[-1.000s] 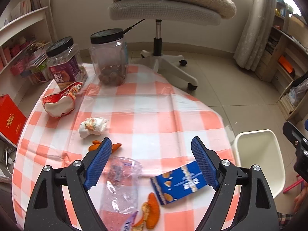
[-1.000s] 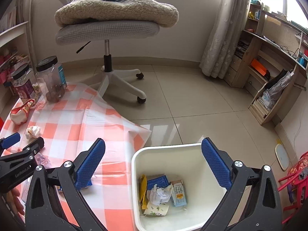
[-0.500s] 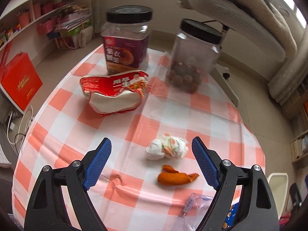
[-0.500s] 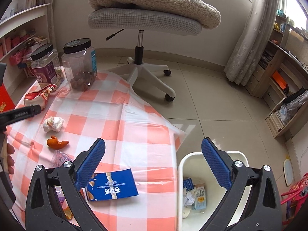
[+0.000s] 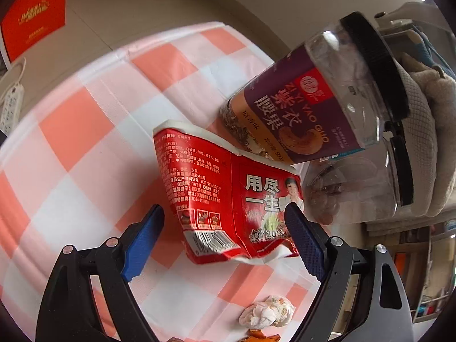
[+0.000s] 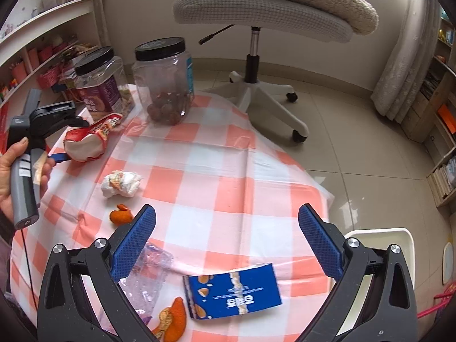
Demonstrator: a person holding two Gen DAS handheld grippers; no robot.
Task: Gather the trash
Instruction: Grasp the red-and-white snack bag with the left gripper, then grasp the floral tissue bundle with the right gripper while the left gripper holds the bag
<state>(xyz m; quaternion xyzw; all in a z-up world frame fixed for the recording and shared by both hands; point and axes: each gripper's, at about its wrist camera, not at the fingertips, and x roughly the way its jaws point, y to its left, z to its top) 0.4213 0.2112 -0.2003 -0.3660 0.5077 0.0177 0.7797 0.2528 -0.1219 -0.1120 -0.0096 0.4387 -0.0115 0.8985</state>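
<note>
A crushed red instant-noodle cup lies on the checked tablecloth. My left gripper is open, its jaws on either side of the cup's near end, apart from it; it also shows in the right wrist view by the cup. My right gripper is open and empty above the cloth. Near it lie a blue snack box, a clear plastic wrapper, orange peel, more peel and a crumpled tissue. The white bin stands at the right.
Two black-lidded plastic jars stand at the table's far side; the purple-labelled one is just behind the cup. An office chair stands beyond. Shelves line the left wall. A red box sits on the floor.
My left gripper has moved forward and down to straddle the noodle cup. My right gripper has swung left from the bin, over the table.
</note>
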